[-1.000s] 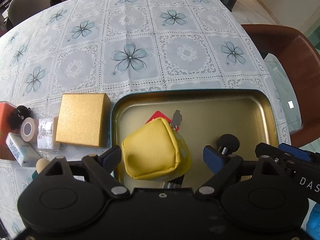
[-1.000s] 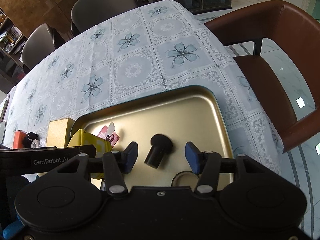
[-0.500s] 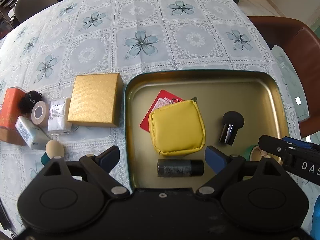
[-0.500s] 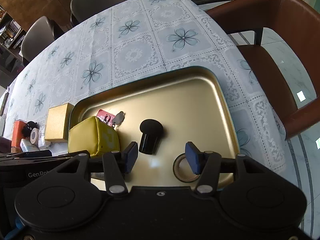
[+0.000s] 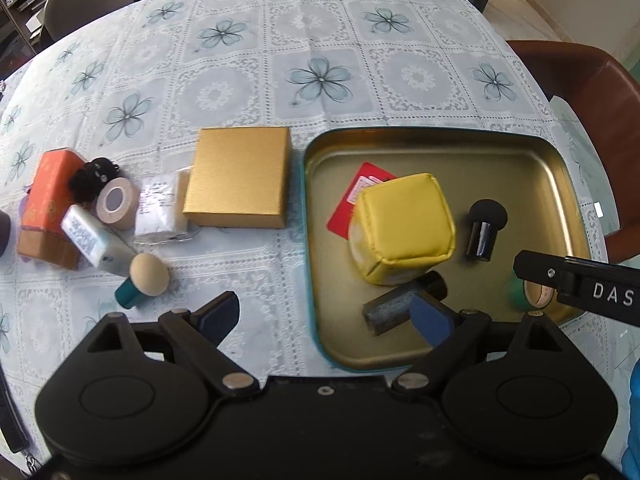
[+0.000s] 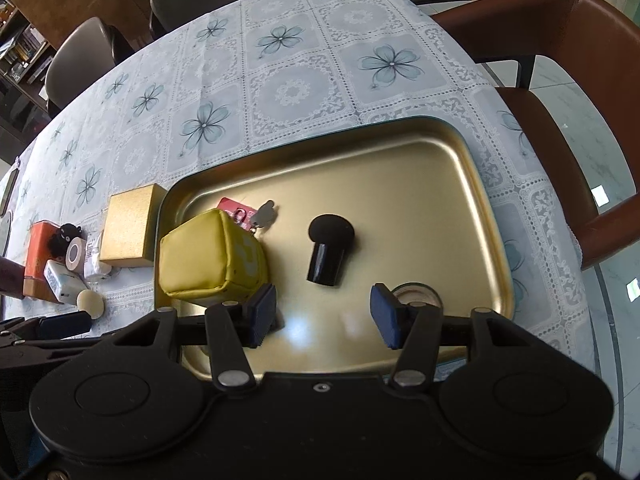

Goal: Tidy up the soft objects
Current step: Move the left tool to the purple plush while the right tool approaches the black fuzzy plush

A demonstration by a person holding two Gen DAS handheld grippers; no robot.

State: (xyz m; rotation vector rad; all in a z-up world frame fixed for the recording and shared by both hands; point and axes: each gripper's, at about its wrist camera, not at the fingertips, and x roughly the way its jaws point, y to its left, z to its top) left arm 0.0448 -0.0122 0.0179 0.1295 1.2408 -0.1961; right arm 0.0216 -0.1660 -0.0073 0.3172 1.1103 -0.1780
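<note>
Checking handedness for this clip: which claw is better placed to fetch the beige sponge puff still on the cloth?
Left, probably. The left claw hangs open over the tablecloth just beside the beige sponge puff. The right claw, also open, sits over the tray, farther from it.

Two wrist fisheye views, each looking steeply down and forward along its own gripper's fingers onto one table.

Left wrist view: close above the tablecloth [image 5: 320, 80], its centre just left of the gold tray [image 5: 560, 184], which fills 3 o'clock. Right wrist view: close over the same tray [image 6: 472, 184], the brown chair [image 6: 580, 20] at 2 o'clock. Shared: tray, yellow pouch [image 5: 404, 228] [image 6: 208, 256], gold box [image 5: 240, 176] [image 6: 128, 226].
</note>
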